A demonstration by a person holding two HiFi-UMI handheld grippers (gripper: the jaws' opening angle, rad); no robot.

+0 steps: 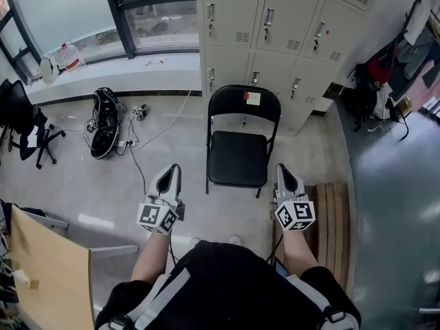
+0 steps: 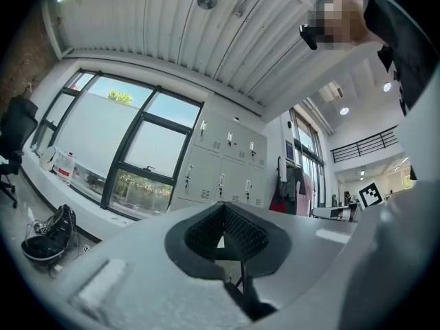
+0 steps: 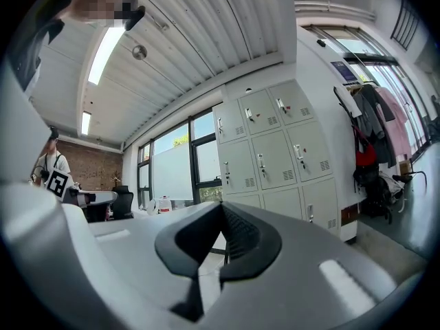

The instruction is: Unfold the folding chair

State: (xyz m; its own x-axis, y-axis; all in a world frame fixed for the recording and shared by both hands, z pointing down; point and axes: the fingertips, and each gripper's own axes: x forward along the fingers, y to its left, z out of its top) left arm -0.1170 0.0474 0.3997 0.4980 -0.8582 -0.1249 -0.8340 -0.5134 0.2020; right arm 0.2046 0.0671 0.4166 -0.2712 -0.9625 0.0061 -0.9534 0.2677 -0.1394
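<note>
Black vinyl and black steel tube make up the folding chair (image 1: 238, 158), which stands on the grey floor (image 1: 172, 184) just in front of the pale lockers (image 1: 275, 19), seat down and level, backrest upright with a small note (image 1: 253, 98) stuck on it, all the legs that show resting on the floor; to my eye it is already unfolded, so the step in hand is most likely a last check and a clean retreat; the left gripper (image 1: 170, 172) and the right gripper (image 1: 286, 174) are held low at either side of the seat's front edge, near it but apart from it, each with its 2 jaws pressed together and nothing between them; to finish well I would judge that 1 closed gripper could press gently on the seat's front edge to make sure the frame is fully spread, keeping well away from the side hinges where a jaw could get pinched; a hard push risks sliding the chair back into the lockers; the slatted wooden board (image 1: 337, 212) lies just by the right gripper and the tangle of cables (image 1: 104, 122) lies well off to the left, so stepping straight back looks safest.
</note>
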